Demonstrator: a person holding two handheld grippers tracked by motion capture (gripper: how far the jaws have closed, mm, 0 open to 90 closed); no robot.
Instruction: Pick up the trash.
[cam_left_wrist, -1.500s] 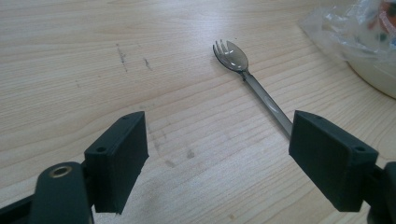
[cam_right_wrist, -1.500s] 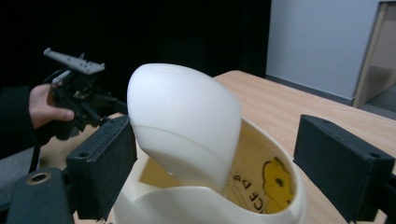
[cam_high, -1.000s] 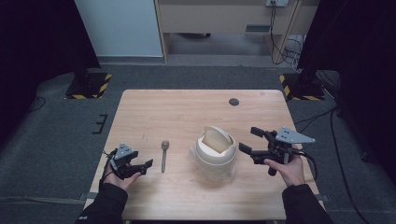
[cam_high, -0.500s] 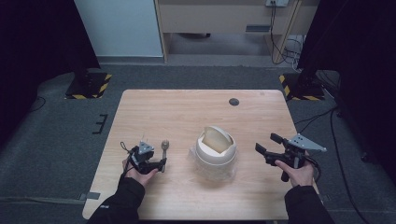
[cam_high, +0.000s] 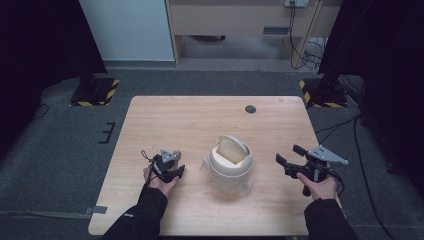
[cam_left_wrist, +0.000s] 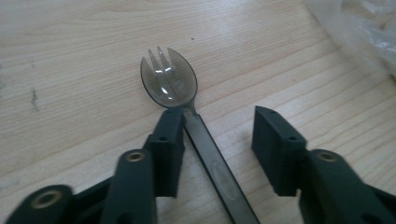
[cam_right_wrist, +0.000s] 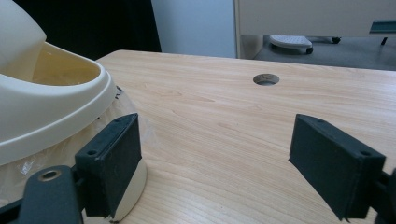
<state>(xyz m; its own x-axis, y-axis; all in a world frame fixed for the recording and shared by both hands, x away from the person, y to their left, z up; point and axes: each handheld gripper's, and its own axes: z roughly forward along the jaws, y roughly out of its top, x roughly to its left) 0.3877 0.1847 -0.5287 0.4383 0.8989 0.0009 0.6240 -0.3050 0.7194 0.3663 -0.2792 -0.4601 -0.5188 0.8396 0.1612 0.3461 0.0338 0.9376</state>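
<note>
Lying flat on the wooden surface (cam_high: 165, 125), a dark translucent spork (cam_left_wrist: 170, 86) is sitting between the jaws of the left claw (cam_left_wrist: 219, 140), its tined bowl pointing toward the upper middle of the left gripper view and its handle running down toward the bottom edge. The left claw's jaws have just been closing around that handle: one jaw is already touching its side, while the other is standing apart from it with bare wood showing in the gap, so the spork is not yet being clamped. In the high view the left claw (cam_high: 167, 167) is sitting in the lower left part of the frame, with the person's sleeve reaching in from the bottom edge. Just to its right, at the lower centre, a cream container (cam_high: 230, 160) is standing on crinkled clear plastic wrap (cam_high: 207, 167). The right claw (cam_high: 290, 162) is hovering in the lower right, its jaws standing wide apart with nothing between them; in the right gripper view the cream container (cam_right_wrist: 51, 107) is sitting just beside one of its jaws, and a round hole (cam_right_wrist: 266, 79) is showing in the surface farther back.
</note>
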